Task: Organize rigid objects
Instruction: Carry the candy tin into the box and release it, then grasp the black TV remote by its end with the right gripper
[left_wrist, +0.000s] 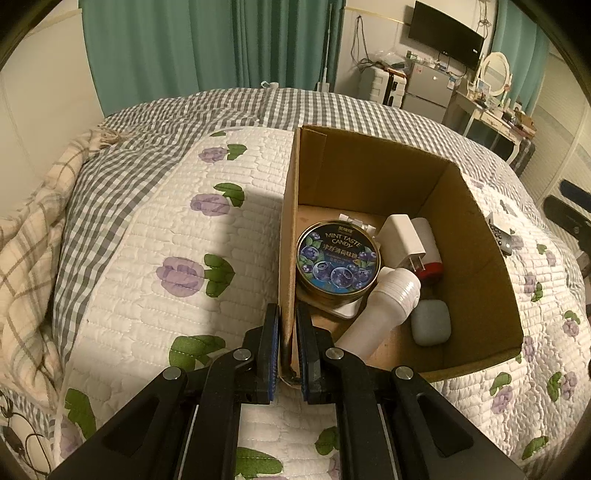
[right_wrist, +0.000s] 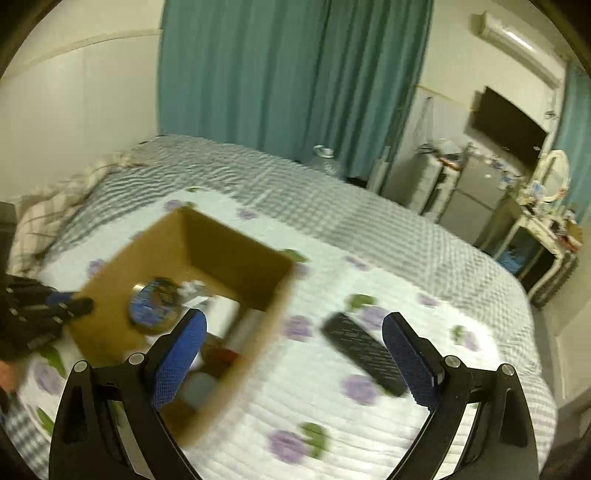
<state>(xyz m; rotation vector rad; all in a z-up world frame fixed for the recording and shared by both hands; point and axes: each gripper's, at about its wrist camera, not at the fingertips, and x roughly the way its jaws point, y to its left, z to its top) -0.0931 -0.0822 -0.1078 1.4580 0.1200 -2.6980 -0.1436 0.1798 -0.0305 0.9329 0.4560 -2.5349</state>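
Cardboard box (left_wrist: 369, 177) sitting centre-right of left wrist view on floral quilt (left_wrist: 147, 258), holding mint candy tin (left_wrist: 338, 258), white charger (left_wrist: 400, 240), white bottle (left_wrist: 384, 306), grey case (left_wrist: 430, 322). Left gripper (left_wrist: 287, 354) pinching box's near-left wall, one finger inside, one outside. Right gripper (right_wrist: 293, 362) hanging spread wide at bottom of blurred right wrist view, gripping nothing; black remote (right_wrist: 364, 352) lying on quilt between its fingers, right of box.
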